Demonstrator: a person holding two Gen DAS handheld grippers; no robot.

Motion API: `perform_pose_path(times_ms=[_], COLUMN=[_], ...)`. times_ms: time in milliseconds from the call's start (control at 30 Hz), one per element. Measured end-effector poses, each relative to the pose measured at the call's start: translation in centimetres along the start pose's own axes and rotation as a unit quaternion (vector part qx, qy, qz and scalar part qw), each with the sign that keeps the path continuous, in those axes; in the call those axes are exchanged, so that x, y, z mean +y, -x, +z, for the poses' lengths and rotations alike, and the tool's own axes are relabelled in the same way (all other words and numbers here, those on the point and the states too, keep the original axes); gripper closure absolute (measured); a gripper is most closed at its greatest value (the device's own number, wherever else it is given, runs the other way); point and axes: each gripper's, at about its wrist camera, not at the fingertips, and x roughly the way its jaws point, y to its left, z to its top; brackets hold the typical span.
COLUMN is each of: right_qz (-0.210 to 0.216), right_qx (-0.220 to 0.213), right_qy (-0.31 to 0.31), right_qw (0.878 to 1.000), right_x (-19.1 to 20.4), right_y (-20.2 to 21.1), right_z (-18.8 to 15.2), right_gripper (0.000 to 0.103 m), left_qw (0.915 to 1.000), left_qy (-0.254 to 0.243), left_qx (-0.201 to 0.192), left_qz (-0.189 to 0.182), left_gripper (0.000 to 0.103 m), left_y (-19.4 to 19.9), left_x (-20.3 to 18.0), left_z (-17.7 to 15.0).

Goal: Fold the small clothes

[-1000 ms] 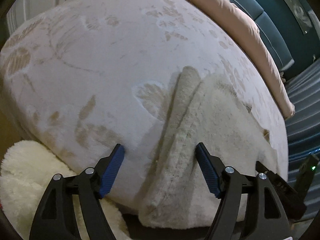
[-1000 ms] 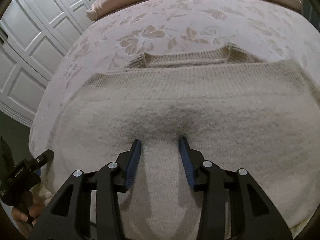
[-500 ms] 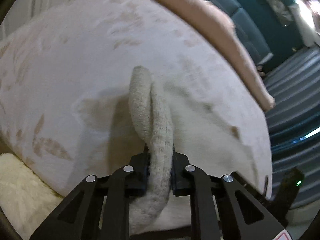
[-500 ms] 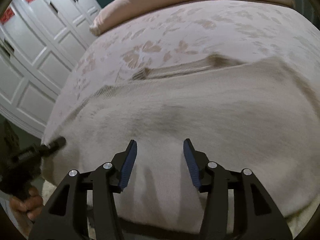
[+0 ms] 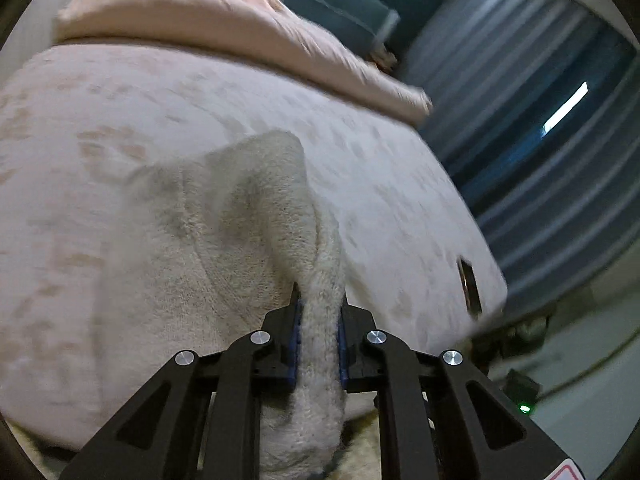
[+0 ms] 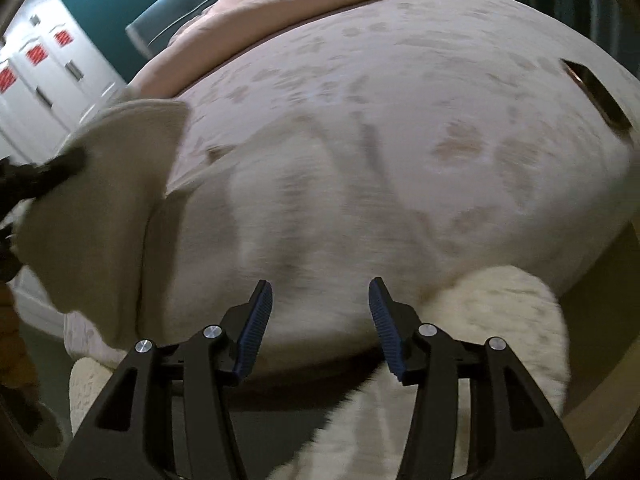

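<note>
A cream knit sweater (image 5: 208, 248) lies on the flowered bed cover (image 5: 100, 96). My left gripper (image 5: 319, 328) is shut on a bunched edge of the sweater and holds it lifted off the bed. In the right wrist view the sweater (image 6: 304, 216) spreads over the bed, its left part (image 6: 100, 208) raised by the left gripper (image 6: 48, 170) at the left edge. My right gripper (image 6: 320, 324) is open and empty, just above the sweater's near edge. Both views are blurred by motion.
A pink duvet (image 5: 224, 28) is rolled along the far side of the bed. A dark phone (image 6: 596, 92) lies near the bed's right edge. A fluffy white rug (image 6: 500, 320) lies on the floor below the bed. White wardrobe doors (image 6: 44, 76) stand at the left.
My left gripper shut on the sweater's edge and has lifted and swung it over the body. My right gripper stayed open, widened and drew back towards the near edge.
</note>
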Motion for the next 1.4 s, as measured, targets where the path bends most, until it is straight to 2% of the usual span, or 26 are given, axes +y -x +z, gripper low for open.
perform_pose_path(times_ms=[67,133,200,267,333,400,433,500,600,667,733,833,900,933,967,1033,1100,1167,1233,1267,1300,1333,1367,1400], right_qz=[0.000,0.002,0.009,0.020,0.032,0.046,0.058,0.102,0.151,0.158,0.156,0.148,0.142,0.136,0.119,0.112,0.170,0.205,0.181,0.154,0.110,0.077,0.029,0.026], right_qx=[-0.003,-0.006,-0.005,-0.005,-0.006,-0.009,-0.010,-0.008,0.001,0.019,0.039,0.082,0.095,0.094,0.084,0.048,-0.018,-0.061,-0.089,-0.080,-0.049,-0.015,0.043,0.059], right_qy=[-0.016,-0.030,-0.046,-0.057,-0.060,-0.059,-0.059,-0.072,-0.081,-0.073,-0.067,-0.059,-0.049,-0.025,-0.004,0.036,0.044,0.042,0.044,0.040,0.034,0.027,0.009,-0.002], right_qw=[1.000,1.000,0.999,0.998,0.998,0.997,0.997,0.992,0.985,0.985,0.985,0.984,0.984,0.986,0.989,0.992,0.984,0.976,0.979,0.984,0.992,0.997,0.999,0.998], right_x=[-1.4,-2.4,-3.3,-3.9,-3.8,-3.6,-3.2,-2.3,-0.5,1.0,2.2,4.3,5.4,6.5,7.2,8.4,8.4,7.7,6.0,4.8,3.2,2.0,0.1,-0.9], right_y=[0.3,0.4,0.4,0.5,0.6,0.7,0.8,1.0,0.3,-0.9,-2.2,-5.2,-6.2,-6.5,-6.3,-4.3,0.3,3.7,5.0,4.0,1.4,-1.1,-5.0,-6.4], right_z=[0.0,0.0,0.0,0.1,0.5,1.1,1.4,2.3,3.4,3.9,4.2,4.3,4.4,4.6,4.8,5.7,7.3,8.1,8.1,7.8,7.4,6.9,5.8,4.9], right_gripper=[0.054,0.054,0.054,0.054,0.053,0.048,0.045,0.040,0.028,0.022,0.022,0.022,0.034,0.057,0.085,0.087,0.089,0.090,0.090,0.090,0.089,0.089,0.089,0.089], left_qw=[0.9990,0.9955,0.9942,0.9945,0.9948,0.9964,0.9971,0.9970,0.9931,0.9905,0.9879,0.9851,0.9825,0.9806,0.9787,0.9778,0.9773,0.9783,0.9784,0.9782,0.9768,0.9759,0.9762,0.9767], left_qy=[-0.013,-0.019,-0.012,-0.021,-0.038,-0.042,-0.037,-0.036,-0.034,-0.017,0.011,0.027,0.030,0.028,0.026,0.018,0.007,0.005,0.005,0.002,0.001,0.002,0.006,0.008], left_qx=[0.041,0.081,0.089,0.076,0.062,0.042,0.028,0.013,0.031,0.053,0.076,0.089,0.090,0.087,0.085,0.079,0.071,0.069,0.069,0.071,0.074,0.077,0.083,0.086], left_qz=[0.015,0.045,0.059,0.069,0.071,0.061,0.061,0.068,0.108,0.126,0.135,0.144,0.160,0.174,0.185,0.193,0.199,0.195,0.195,0.195,0.201,0.204,0.200,0.196], left_gripper=[0.092,0.092,0.090,0.085,0.073,0.033,0.029,0.028,0.028,0.028,0.028,0.028,0.028,0.028,0.029,0.032,0.032,0.032,0.031,0.031,0.031,0.031,0.031,0.033], left_y=[-4.5,-8.7,-10.0,-9.0,-6.9,-3.8,-2.1,0.9,2.6,2.8,2.6,2.3,2.1,1.9,1.9,1.8,2.0,1.7,1.2,1.0,0.6,0.3,-0.1,-0.1], left_x=[-1.6,-1.7,-1.2,-1.4,-2.0,-2.0,-1.7,-0.6,1.8,4.0,6.1,7.7,8.5,8.9,9.0,8.9,8.6,8.6,8.5,8.5,8.3,8.3,8.2,8.0], left_z=[-1.3,-3.2,-4.2,-4.3,-4.2,-4.4,-4.7,-6.1,-8.2,-9.7,-11.4,-12.9,-13.4,-13.5,-13.4,-13.1,-12.8,-12.4,-12.3,-12.4,-12.4,-12.5,-12.6,-12.7])
